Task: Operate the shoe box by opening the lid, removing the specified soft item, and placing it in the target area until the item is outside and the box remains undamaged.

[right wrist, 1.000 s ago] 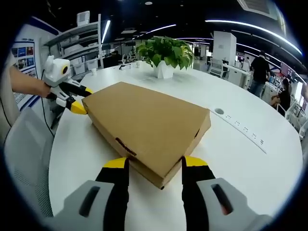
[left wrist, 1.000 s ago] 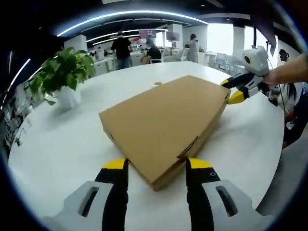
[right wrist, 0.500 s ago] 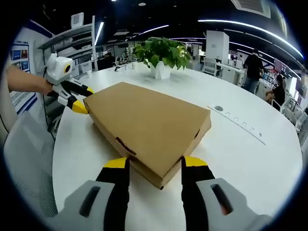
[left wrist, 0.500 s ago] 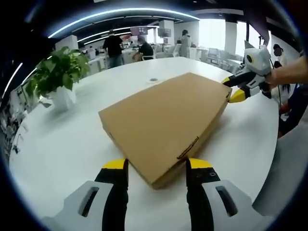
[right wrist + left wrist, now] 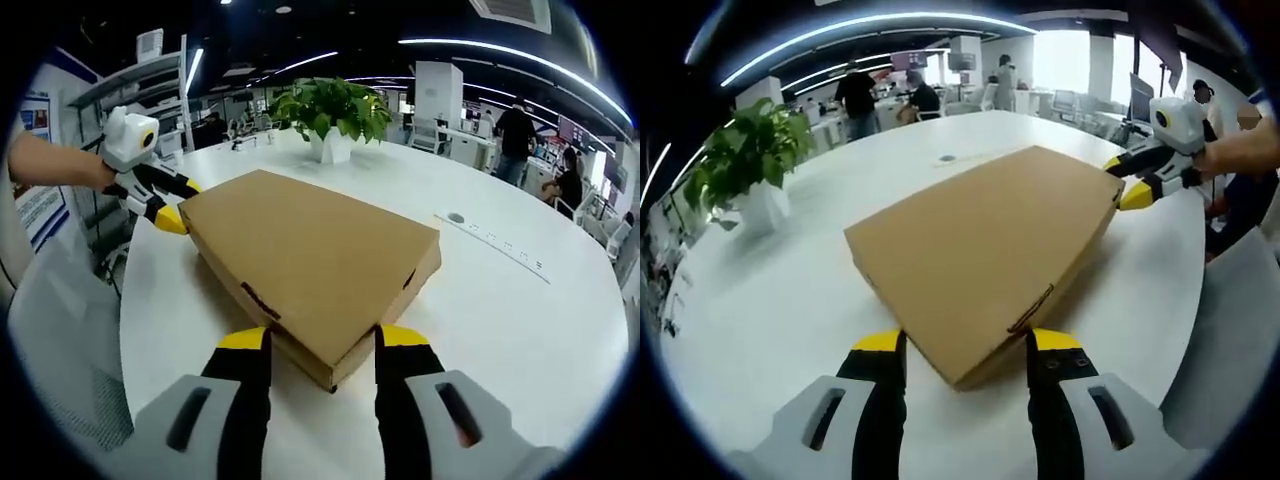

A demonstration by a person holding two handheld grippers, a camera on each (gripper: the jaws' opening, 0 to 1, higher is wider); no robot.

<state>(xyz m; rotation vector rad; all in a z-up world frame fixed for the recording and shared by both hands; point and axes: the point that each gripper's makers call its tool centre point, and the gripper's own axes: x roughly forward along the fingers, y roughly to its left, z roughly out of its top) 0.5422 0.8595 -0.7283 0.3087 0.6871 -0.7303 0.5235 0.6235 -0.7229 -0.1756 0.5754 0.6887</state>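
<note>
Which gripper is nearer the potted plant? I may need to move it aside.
Left, likely. The left gripper straddles the shoe box corner on the potted plant's side of the table; the right gripper holds the opposite corner, box between.

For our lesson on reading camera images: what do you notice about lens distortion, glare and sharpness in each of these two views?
Left gripper view: fisheye bends the white table edge; bright windows wash out the far right; the cardboard box is sharp. Right gripper view: ceiling light strips curve; the potted plant is clear; distant people are soft and small.
</note>
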